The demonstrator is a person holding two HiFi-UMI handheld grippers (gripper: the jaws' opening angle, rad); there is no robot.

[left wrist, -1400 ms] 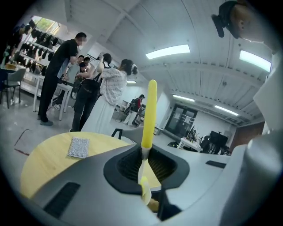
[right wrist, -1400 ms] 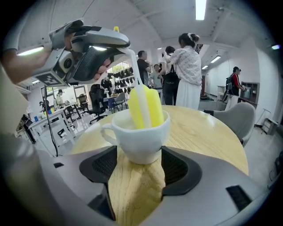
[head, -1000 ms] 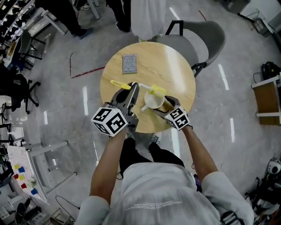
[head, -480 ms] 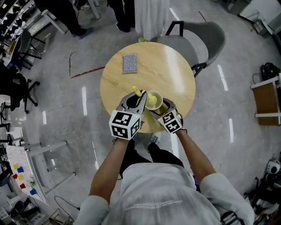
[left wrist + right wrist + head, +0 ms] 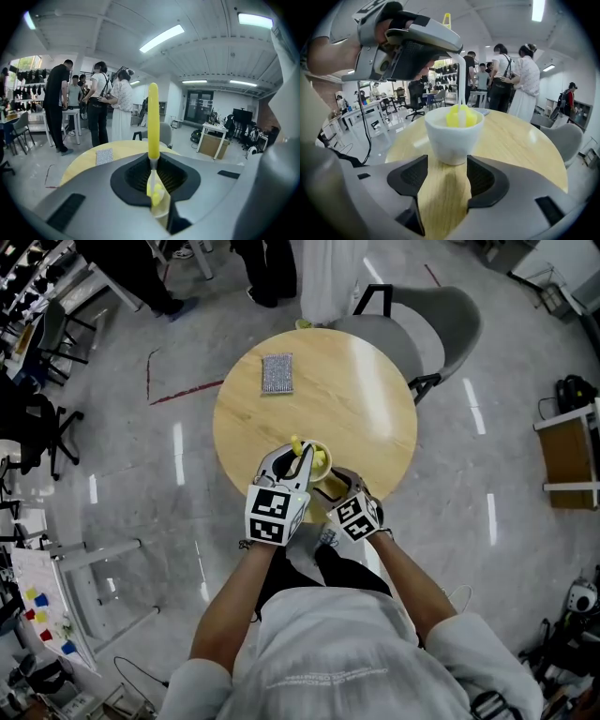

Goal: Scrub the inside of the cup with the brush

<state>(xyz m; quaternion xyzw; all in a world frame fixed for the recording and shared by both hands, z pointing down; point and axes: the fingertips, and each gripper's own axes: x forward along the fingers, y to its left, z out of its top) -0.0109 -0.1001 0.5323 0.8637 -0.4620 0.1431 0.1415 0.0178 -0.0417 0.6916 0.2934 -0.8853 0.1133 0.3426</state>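
a: why does the left gripper [image 5: 154, 165] carry the yellow brush [image 5: 153, 115] upright?

b: its jaws are clenched on the thin white neck just under the yellow handle. so the handle stands up and the yellow bristle head [image 5: 461, 116] hangs straight down into the white cup [image 5: 453, 136]. from that hold, i judge, a twist of the wrist would rub the bristles round the inner wall

a: and the right gripper [image 5: 446, 171]?

b: it comes in low from the person's side. its jaws have just been closing and now sit against the cup's lower wall on either side, gripping it near the base. that leaves the mouth free for the brush and, i'd say, stops the cup skating or spinning on the smooth top

a: where does the cup stand?

b: upright on the round wooden table [image 5: 366, 381], near the edge closest to the person, between the two grippers. the grey textured pad [image 5: 277, 374] lies well apart at the far side, out of the work

a: any writing to read?

b: none on cup or brush that i can see. the cube on each gripper bears black-and-white square markers [image 5: 275, 515], patterns rather than letters. a faint line of print across the person's shirt is too small to make out
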